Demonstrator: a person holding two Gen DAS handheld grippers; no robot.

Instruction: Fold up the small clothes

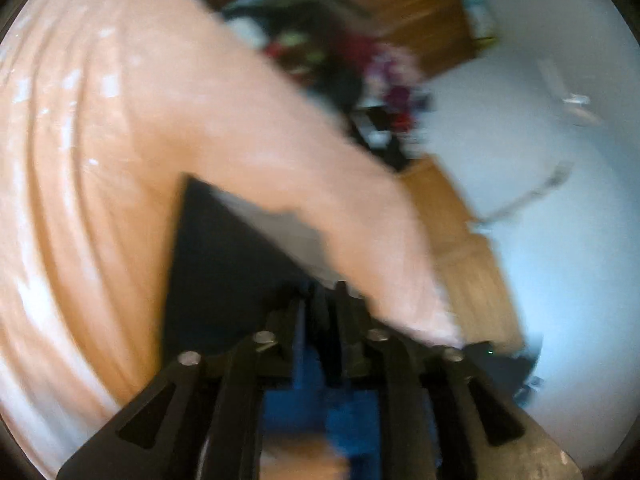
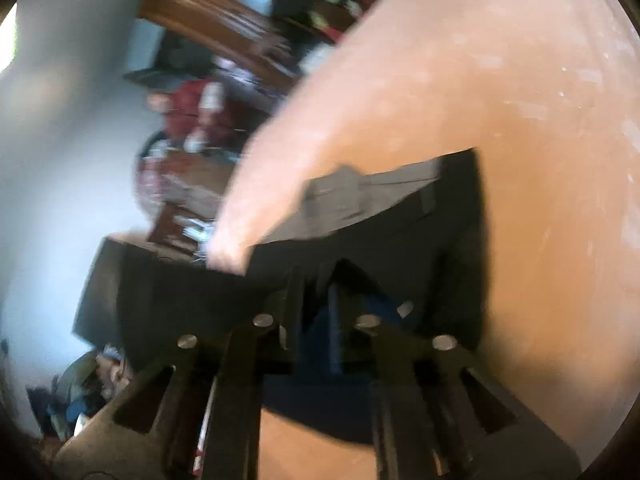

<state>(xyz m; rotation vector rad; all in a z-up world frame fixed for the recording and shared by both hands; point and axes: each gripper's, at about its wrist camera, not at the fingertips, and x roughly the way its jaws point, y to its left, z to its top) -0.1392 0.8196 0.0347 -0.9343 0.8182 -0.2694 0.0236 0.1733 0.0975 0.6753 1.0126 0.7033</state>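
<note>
Both views are blurred by motion. A small dark garment (image 1: 224,256) with a grey inner band (image 1: 276,224) lies on a peach cloth-covered surface (image 1: 100,160). My left gripper (image 1: 320,294) is at the garment's near edge, its fingers close together and shut on the dark fabric, with blue cloth showing between them lower down. In the right wrist view the same dark garment (image 2: 180,292) with its grey band (image 2: 360,200) spreads over the peach surface (image 2: 540,160). My right gripper (image 2: 316,278) is shut on its near edge too.
Beyond the peach surface stand wooden furniture (image 1: 420,4) and a dark jumble of red and purple things (image 1: 360,64) against a white wall (image 1: 560,120). A heap of mixed clothes (image 2: 80,392) lies low at the left in the right wrist view.
</note>
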